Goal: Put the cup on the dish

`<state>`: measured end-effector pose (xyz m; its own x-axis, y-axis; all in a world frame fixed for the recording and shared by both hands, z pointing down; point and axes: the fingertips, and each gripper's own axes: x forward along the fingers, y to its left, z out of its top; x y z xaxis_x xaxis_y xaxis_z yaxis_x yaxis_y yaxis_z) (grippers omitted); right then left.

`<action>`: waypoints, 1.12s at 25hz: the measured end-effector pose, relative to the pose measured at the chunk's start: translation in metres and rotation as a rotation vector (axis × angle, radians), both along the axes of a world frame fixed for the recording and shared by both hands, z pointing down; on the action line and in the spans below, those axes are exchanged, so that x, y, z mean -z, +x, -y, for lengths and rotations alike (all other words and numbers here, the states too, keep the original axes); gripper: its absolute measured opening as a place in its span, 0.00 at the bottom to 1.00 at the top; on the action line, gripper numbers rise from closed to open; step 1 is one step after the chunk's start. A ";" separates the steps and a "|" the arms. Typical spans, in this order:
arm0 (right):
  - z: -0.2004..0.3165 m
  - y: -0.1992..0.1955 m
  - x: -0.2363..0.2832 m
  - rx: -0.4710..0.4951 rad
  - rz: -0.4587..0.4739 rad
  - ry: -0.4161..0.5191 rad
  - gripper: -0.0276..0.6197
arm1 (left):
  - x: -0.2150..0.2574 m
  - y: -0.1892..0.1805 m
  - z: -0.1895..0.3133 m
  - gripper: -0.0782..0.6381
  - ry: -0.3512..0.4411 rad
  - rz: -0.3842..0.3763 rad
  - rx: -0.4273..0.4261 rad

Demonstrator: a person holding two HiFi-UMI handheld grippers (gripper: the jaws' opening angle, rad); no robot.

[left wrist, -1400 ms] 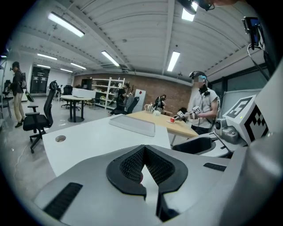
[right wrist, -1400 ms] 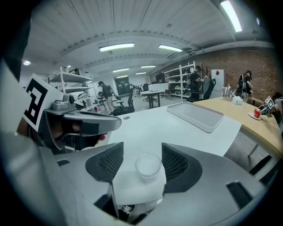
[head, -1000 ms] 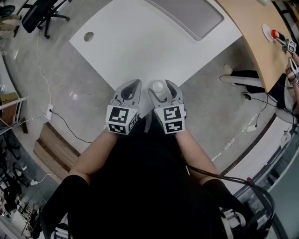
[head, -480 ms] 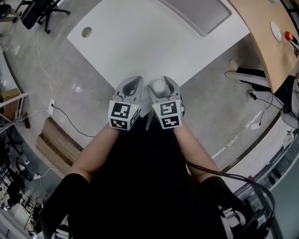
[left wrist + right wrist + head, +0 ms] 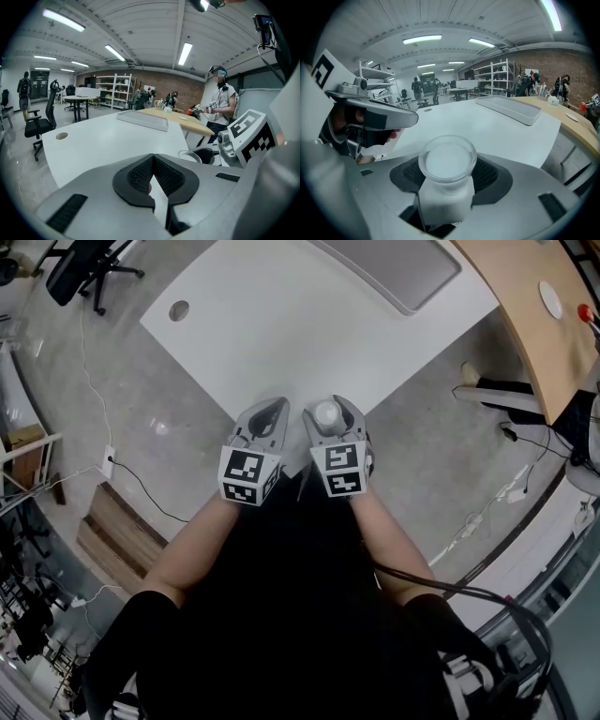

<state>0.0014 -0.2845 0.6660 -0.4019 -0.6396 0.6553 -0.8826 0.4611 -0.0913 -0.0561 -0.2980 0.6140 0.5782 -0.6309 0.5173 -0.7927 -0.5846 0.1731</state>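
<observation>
A small clear cup (image 5: 326, 413) with a whitish inside stands upright between the jaws of my right gripper (image 5: 332, 409), which is shut on it; in the right gripper view the cup (image 5: 447, 164) fills the middle. My left gripper (image 5: 272, 410) is right beside it, shut with nothing in it, its jaw tips meeting in the left gripper view (image 5: 152, 157). Both hover at the near corner of the white table (image 5: 281, 324). The white dish (image 5: 550, 299) lies far off on the wooden table (image 5: 511, 296) at the upper right, also small in the right gripper view (image 5: 573, 118).
A grey tray (image 5: 394, 273) lies at the white table's far side. A round cable hole (image 5: 178, 310) is at its left corner. A red-topped item (image 5: 587, 312) sits near the dish. A person (image 5: 220, 101) stands by the wooden table. Office chairs (image 5: 80, 268) are at the left.
Both grippers stay side by side at the table's near corner with the cup still held; only the head view has shifted slightly.
</observation>
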 end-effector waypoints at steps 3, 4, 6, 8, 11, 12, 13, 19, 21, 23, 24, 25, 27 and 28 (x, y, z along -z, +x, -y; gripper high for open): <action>0.000 0.002 0.017 -0.011 0.002 0.014 0.43 | 0.013 0.000 0.000 0.12 0.013 -0.029 -0.009; 0.000 0.003 0.024 -0.012 0.002 0.019 0.43 | 0.019 0.000 0.000 0.12 0.022 -0.040 -0.013; -0.004 0.003 0.040 -0.017 -0.002 0.034 0.43 | 0.033 -0.001 -0.002 0.12 0.050 -0.053 -0.024; -0.008 0.002 0.058 -0.028 -0.004 0.052 0.43 | 0.047 -0.002 -0.005 0.12 0.076 -0.065 -0.037; -0.014 0.002 0.088 -0.053 -0.005 0.082 0.43 | 0.069 -0.005 -0.008 0.12 0.118 -0.077 -0.055; -0.016 0.002 0.097 -0.061 -0.003 0.090 0.43 | 0.076 -0.005 -0.009 0.12 0.130 -0.082 -0.060; -0.020 0.002 0.105 -0.068 -0.001 0.098 0.43 | 0.083 -0.006 -0.011 0.12 0.141 -0.086 -0.064; -0.034 0.002 0.162 -0.095 0.015 0.162 0.43 | 0.128 -0.004 -0.018 0.12 0.216 -0.127 -0.095; -0.038 0.000 0.180 -0.105 0.021 0.179 0.43 | 0.143 -0.005 -0.020 0.12 0.237 -0.145 -0.103; -0.042 -0.002 0.197 -0.105 0.020 0.195 0.43 | 0.160 -0.006 -0.023 0.12 0.264 -0.161 -0.112; -0.044 -0.003 0.205 -0.103 0.021 0.203 0.43 | 0.169 -0.007 -0.024 0.12 0.279 -0.169 -0.116; -0.046 -0.005 0.213 -0.101 0.024 0.211 0.43 | 0.178 -0.008 -0.025 0.12 0.293 -0.177 -0.118; -0.049 -0.009 0.226 -0.098 0.030 0.227 0.43 | 0.193 -0.010 -0.027 0.12 0.315 -0.185 -0.121; -0.051 -0.010 0.231 -0.098 0.029 0.235 0.43 | 0.199 -0.011 -0.029 0.12 0.325 -0.187 -0.124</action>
